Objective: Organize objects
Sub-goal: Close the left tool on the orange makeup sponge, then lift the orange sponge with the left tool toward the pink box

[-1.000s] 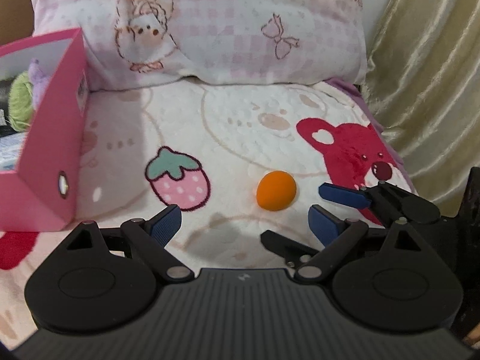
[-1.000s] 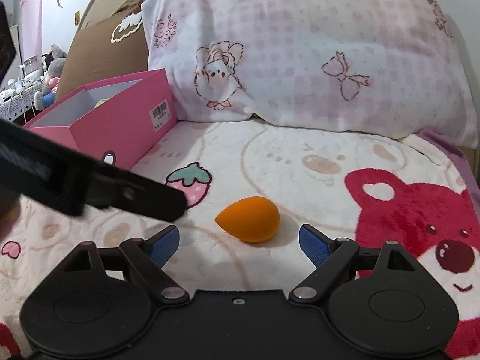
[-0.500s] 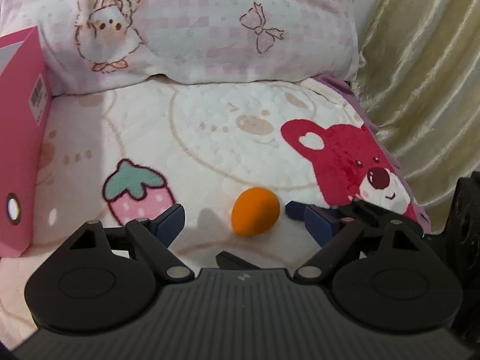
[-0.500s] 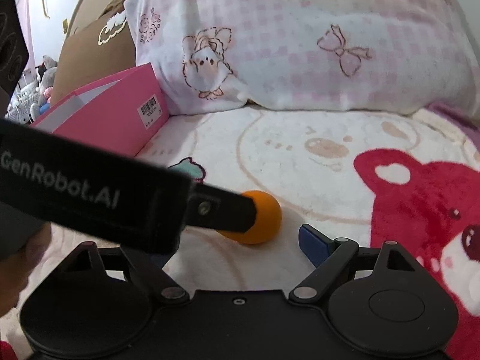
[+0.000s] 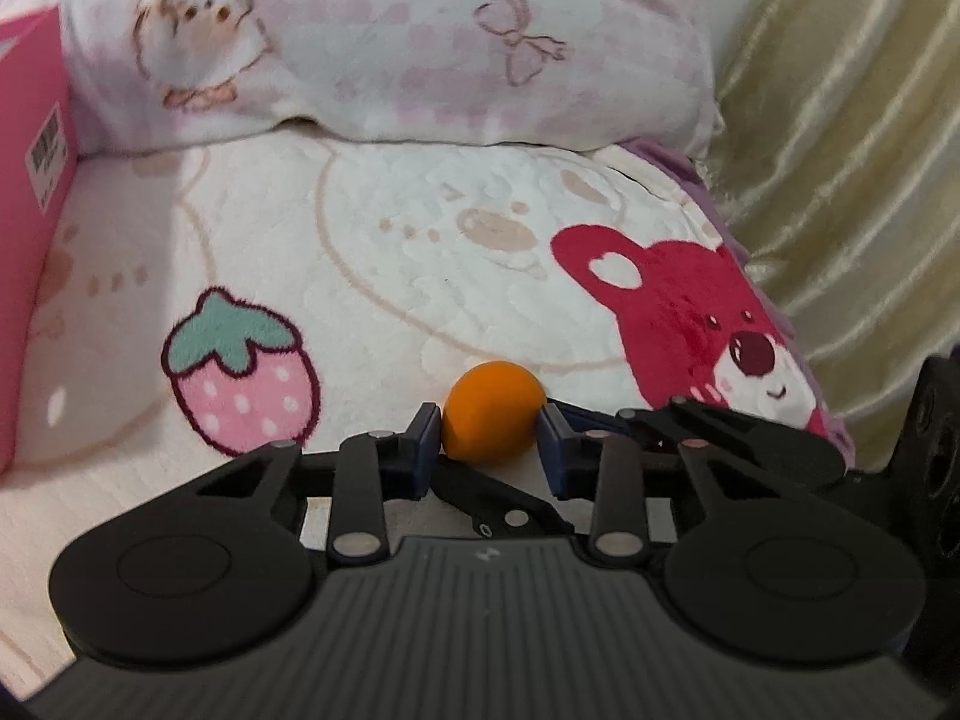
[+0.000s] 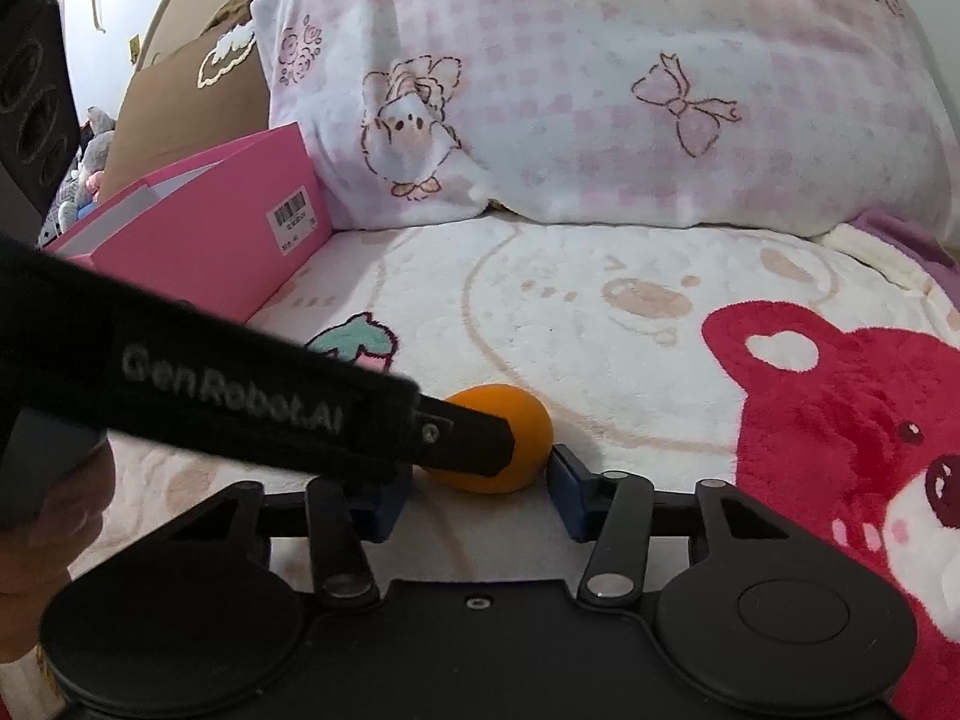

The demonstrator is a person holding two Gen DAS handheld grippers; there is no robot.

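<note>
Sponge (image 5: 493, 411), orange, smooth and egg-shaped, lies on the bed's blanket (image 5: 384, 252), clamped between the blue pads of the left hand-held gripper (image 5: 487, 441). Right hand-held gripper (image 6: 480, 495) brackets it too, grip unclear. Pink box (image 6: 228, 246) stands far left.

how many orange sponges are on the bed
1. The orange egg-shaped makeup sponge lies on the white plush bear-print blanket, between the fingertips of both grippers. The inside of the pink cardboard box is hidden, so more may be there.
</note>
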